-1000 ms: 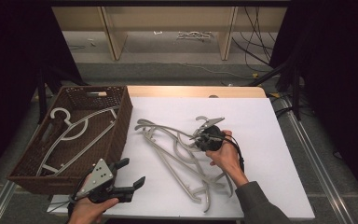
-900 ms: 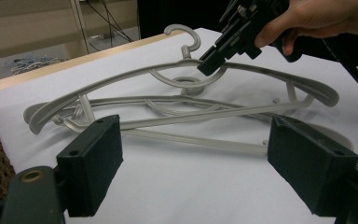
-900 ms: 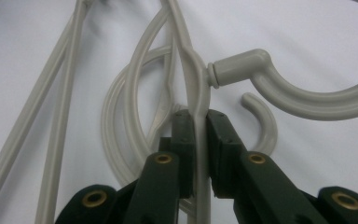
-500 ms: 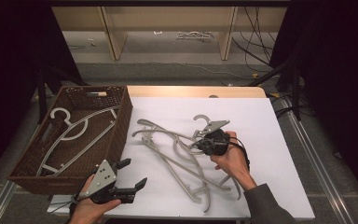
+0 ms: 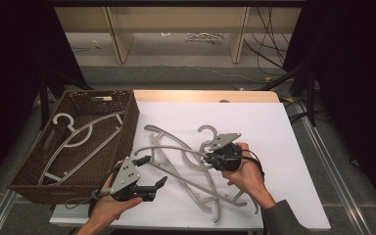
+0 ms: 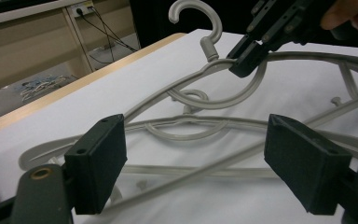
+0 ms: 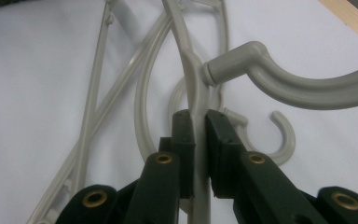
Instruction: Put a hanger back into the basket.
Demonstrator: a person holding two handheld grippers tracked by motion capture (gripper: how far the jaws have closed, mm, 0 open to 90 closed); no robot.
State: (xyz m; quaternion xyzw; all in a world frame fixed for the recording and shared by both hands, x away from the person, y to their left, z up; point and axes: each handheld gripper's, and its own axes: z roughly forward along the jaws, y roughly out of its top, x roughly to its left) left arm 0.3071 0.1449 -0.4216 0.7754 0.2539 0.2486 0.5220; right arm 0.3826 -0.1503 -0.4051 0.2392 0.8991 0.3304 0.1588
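Note:
Several grey plastic hangers (image 5: 176, 164) lie tangled on the white board (image 5: 274, 132). My right gripper (image 5: 209, 155) is shut on the neck of the top hanger (image 7: 196, 88), just below its hook (image 7: 298, 86), and that hook (image 6: 200, 18) stands raised off the board. My left gripper (image 5: 152, 172) is open near the front edge, left of the pile, its pads (image 6: 100, 161) wide apart and pointing at the hangers (image 6: 191, 126) with nothing between them. The right gripper (image 6: 249, 63) appears ahead of it, clamped on the hanger.
A brown wicker basket (image 5: 127, 122) stands at the board's left with a pale hanger (image 5: 78, 134) lying inside. The table's wooden back edge (image 5: 200, 95) runs behind the board. Cables and shelving lie on the floor beyond.
My left gripper has moved right and forward, closer to the pile. My right gripper has shifted slightly with the hanger in it, and the tangled hangers have moved with it.

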